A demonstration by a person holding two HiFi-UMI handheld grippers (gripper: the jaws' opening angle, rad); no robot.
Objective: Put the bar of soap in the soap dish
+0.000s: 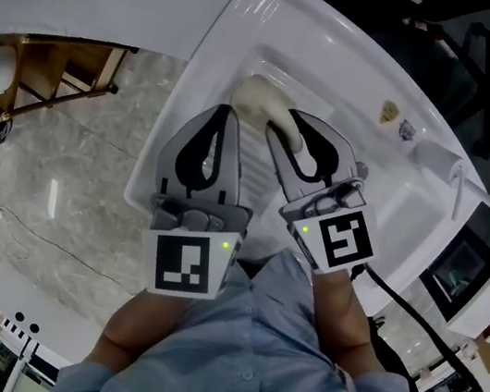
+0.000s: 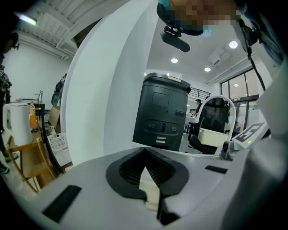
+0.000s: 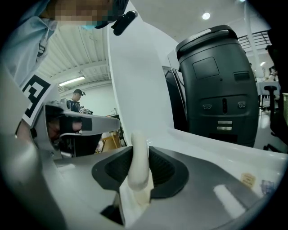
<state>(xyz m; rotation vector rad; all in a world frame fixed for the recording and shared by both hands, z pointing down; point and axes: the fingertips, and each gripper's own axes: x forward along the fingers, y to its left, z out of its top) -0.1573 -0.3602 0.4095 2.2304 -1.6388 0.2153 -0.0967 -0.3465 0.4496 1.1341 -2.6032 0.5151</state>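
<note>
A cream bar of soap [image 1: 260, 99] stands on edge over the far end of a white moulded unit. That unit has a ribbed recess, the soap dish [image 1: 270, 62]. My right gripper [image 1: 287, 125] is shut on the near end of the bar. In the right gripper view the soap [image 3: 137, 161] sits upright between the black pads [image 3: 162, 168] of that gripper [image 3: 138, 150]. My left gripper [image 1: 229, 112] hangs just left of it over the same recess. Its tips meet, as the left gripper view [image 2: 145, 152] shows, and it holds nothing.
Two small stickers [image 1: 389, 113] sit on the white unit's right ledge. A wooden chair [image 1: 60, 73] stands on the marble floor to the left. A tall black bin [image 2: 164, 114] stands beyond the unit. Shelving and cables crowd the right side [image 1: 484, 279].
</note>
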